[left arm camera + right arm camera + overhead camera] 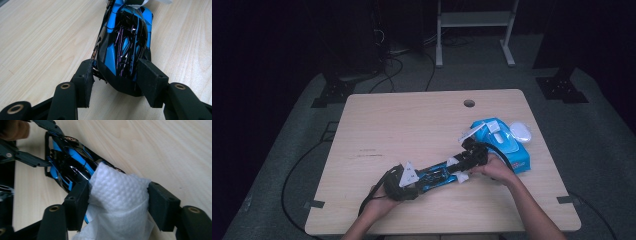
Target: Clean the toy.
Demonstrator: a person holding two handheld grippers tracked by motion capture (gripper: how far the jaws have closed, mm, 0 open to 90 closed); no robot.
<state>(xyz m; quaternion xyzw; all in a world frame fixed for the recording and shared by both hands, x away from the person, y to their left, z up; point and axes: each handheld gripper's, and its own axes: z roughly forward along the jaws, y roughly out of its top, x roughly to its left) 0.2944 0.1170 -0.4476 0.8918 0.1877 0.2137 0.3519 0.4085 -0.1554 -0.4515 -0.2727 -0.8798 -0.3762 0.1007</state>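
Nearest the person, the left gripper (424, 180) clamps one end of the car (125, 45), a glossy black and blue toy lying lengthwise on the table (402, 125). In the left gripper view both pads press the sides of the car's body, which seems meant to keep it from sliding while the other hand works on it.

Beyond the car's far end, the right gripper (472, 147) comes in from the opposite side, so the two tools face each other along the car. In the right gripper view a crumpled white wipe (117, 192) sits between its jaws and rests on the car's shell; the jaws stand apart at the wipe's flanks, and whether they are pressing it cannot be told, though the loose bulge suggests a slack hold. The wipe lies there most likely for rubbing the shell clean.

Just past the car, touching or nearly touching the right gripper, lies the blue pack (507, 145) with its flap up, close by for fresh wipes. A white lid (520, 132) rests beside the pack's far edge.
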